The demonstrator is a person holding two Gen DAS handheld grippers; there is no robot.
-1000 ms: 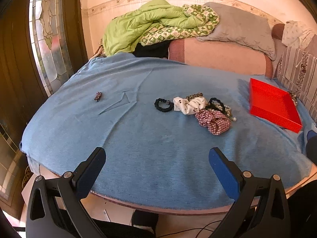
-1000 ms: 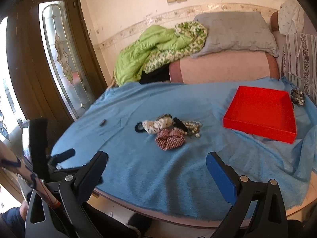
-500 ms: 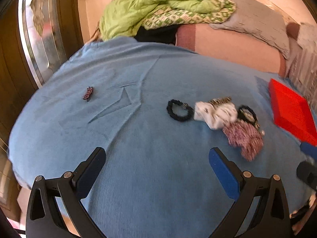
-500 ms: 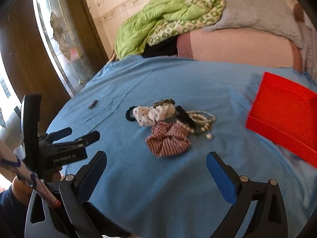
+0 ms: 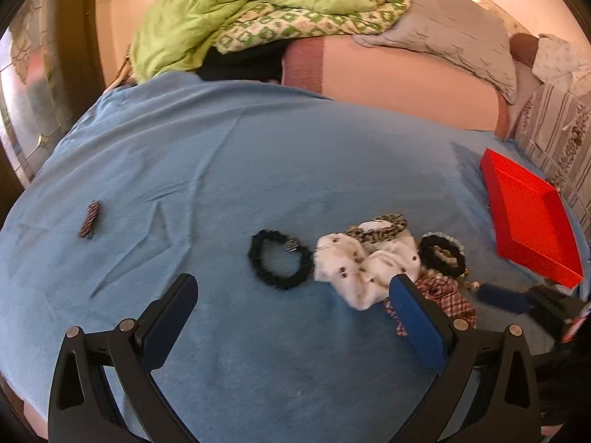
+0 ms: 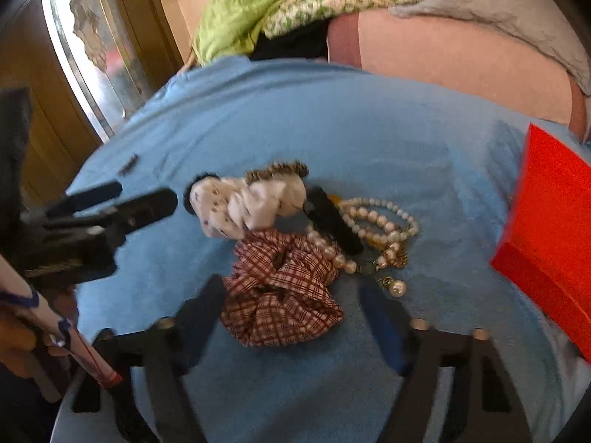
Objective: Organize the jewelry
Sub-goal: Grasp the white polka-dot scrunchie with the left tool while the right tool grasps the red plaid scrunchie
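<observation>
Jewelry and hair-tie lot on blue cloth tabletop [image 5: 258, 170]; both tongs open, nothing gripped.

Left tongs [image 5: 295, 317] over near cloth, just short of black scrunchie [image 5: 279, 264]. Right tongs [image 6: 291, 317] spread wide either side of plaid scrunchie [image 6: 284, 295]; contact w/ it can't be told (blur). White dotted scrunchie [image 6: 247, 206] touching plaid one on far side, leopard-print band [image 6: 277, 170] at its far edge. Pearl bracelets [image 6: 373, 221] and black clip [image 6: 332, 225] just right of pile. Small dark clip [image 5: 89, 219] well apart, far left. Red tray [image 5: 532, 221] at right, apart from pile. Green quilt [image 5: 236, 11], grey pillow [image 5: 454, 33] at far end.
</observation>
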